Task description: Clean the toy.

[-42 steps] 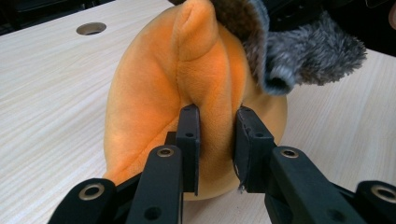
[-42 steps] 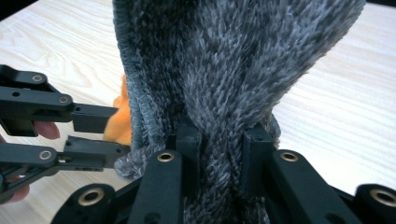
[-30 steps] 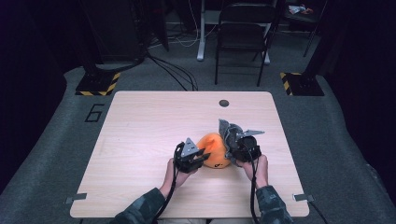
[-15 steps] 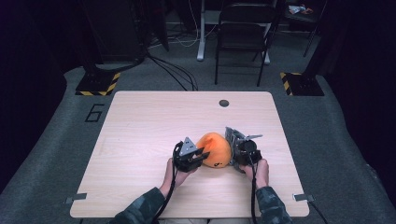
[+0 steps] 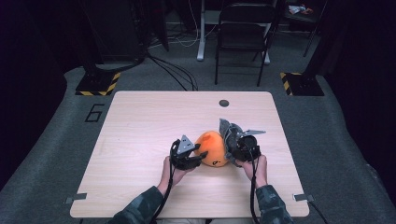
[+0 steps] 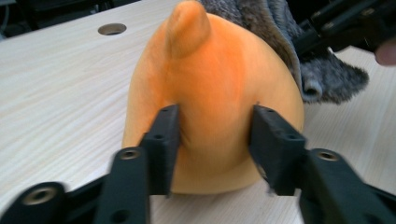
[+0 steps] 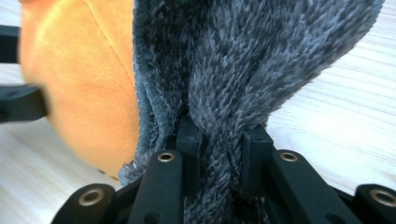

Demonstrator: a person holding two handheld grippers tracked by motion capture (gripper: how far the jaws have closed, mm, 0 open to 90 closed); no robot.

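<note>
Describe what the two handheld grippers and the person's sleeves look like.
Both the left gripper and the right gripper are black, with flat rectangular jaws and brass-ringed bolt holes. Each carries a grey three-cornered plate on top and trails a black cable. The sleeves are dark camouflage.

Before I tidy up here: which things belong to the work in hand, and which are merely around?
In the work:
- round orange plush toy
- grey fuzzy fabric, pinched by the right gripper
- left gripper, jaws just opened around the toy

Merely around:
- black folding chair
- floor cables
</note>
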